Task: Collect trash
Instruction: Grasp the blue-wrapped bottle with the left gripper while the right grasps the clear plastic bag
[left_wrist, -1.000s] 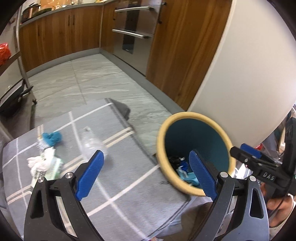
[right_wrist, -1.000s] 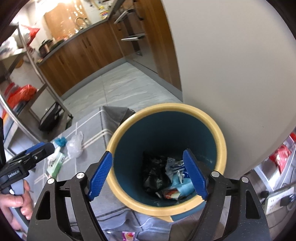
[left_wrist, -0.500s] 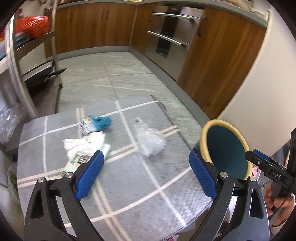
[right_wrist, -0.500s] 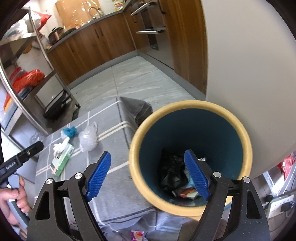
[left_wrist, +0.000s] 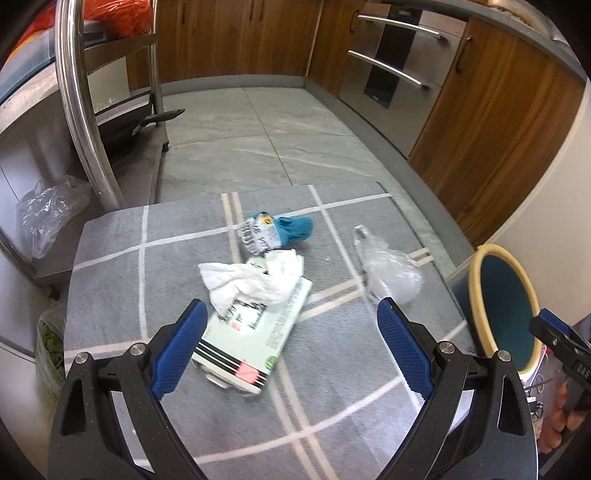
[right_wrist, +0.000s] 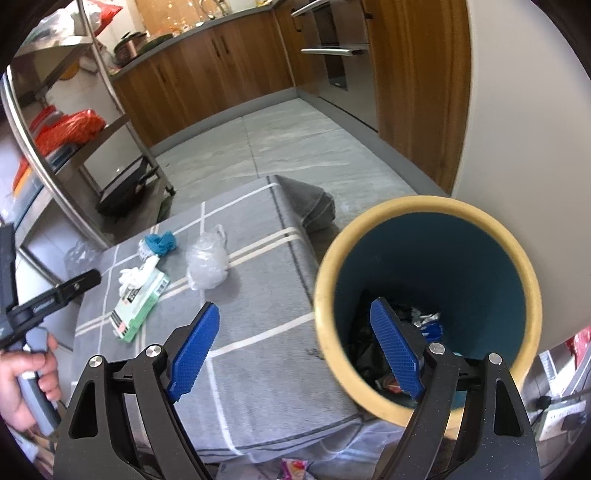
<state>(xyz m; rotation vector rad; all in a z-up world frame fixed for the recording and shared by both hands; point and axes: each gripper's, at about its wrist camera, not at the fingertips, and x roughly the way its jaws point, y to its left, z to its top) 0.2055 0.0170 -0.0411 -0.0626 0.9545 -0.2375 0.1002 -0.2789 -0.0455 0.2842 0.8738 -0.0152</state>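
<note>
Tools first: left tool (left_wrist: 288, 347) hangs open and empty above a green-and-white carton (left_wrist: 255, 332) on the cloth-covered desk (left_wrist: 110, 280). White tissue (left_wrist: 255, 280) lies crumpled on the carton, a teal wrapper (left_wrist: 277, 230) just beyond, a clear plastic bag (left_wrist: 391, 275) to the right. Right tool (right_wrist: 295, 347), jaws opening and empty, hovers at the yellow-rimmed bin (right_wrist: 532, 295), which holds trash. A steel shelf rack (left_wrist: 81, 110) stands left.

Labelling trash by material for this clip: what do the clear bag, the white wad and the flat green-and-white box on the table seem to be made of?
Clear bag: thin plastic film, glossy, see-through and crinkled. White wad: probably tissue or paper towel, matte with soft creases. Flat box: likely printed cardboard with a slight sheen and sharp folded edges; the material under the print is not certain.
</note>
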